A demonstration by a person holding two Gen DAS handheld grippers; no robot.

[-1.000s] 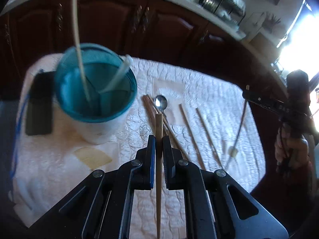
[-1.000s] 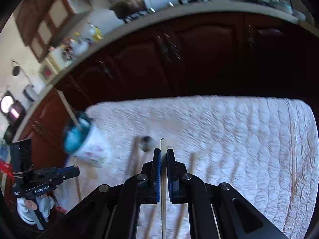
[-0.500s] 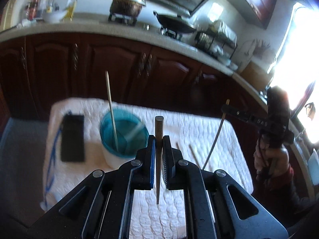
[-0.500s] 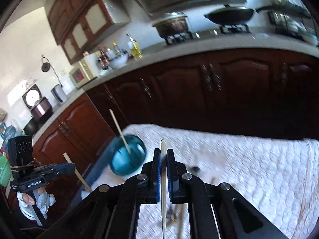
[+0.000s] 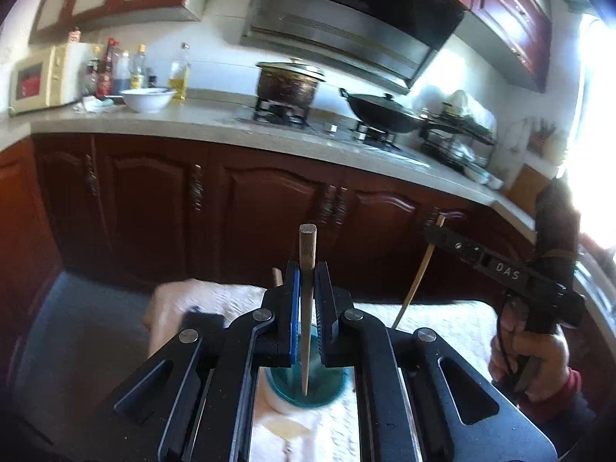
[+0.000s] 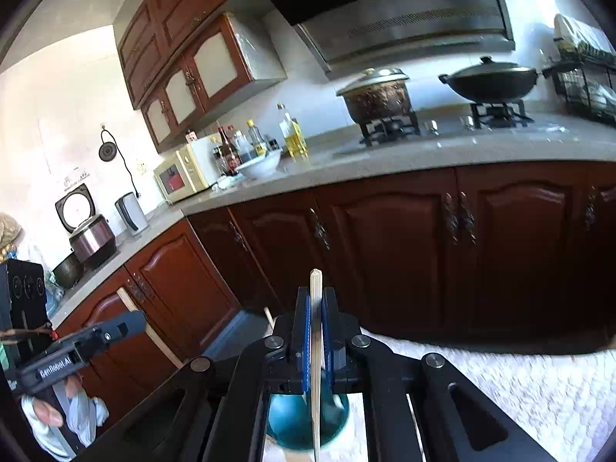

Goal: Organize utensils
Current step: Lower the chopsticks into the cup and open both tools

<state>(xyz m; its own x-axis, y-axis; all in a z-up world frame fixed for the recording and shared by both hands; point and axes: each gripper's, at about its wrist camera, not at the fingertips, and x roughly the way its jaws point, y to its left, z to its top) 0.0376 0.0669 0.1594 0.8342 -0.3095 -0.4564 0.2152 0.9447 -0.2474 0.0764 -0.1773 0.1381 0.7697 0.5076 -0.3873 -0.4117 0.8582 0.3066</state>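
My left gripper (image 5: pixel 307 269) is shut on a brown wooden chopstick (image 5: pixel 307 246) that stands upright, its thin tip hanging over the teal cup (image 5: pixel 327 389) below. My right gripper (image 6: pixel 315 292) is shut on a pale chopstick (image 6: pixel 315 281), also upright above the same teal cup (image 6: pixel 288 423). Each view shows the other tool: the right gripper (image 5: pixel 433 231) with its pale stick (image 5: pixel 417 277) at the right, the left gripper (image 6: pixel 131 323) at the lower left. Another stick (image 6: pixel 268 317) pokes up from behind the jaws.
A white quilted cloth (image 5: pixel 423 319) covers the table, with a dark phone (image 5: pixel 196 319) at its left end. Dark wooden cabinets (image 6: pixel 385 250) stand behind, under a counter (image 5: pixel 192 119) with a pot, a wok, bottles and a microwave. A hand (image 5: pixel 531 358) grips the right tool.
Both grippers have risen and tipped up, each still holding its chopstick. The cup has slid from mid-view to under the jaws, and the utensils lying on the cloth have dropped out of sight.
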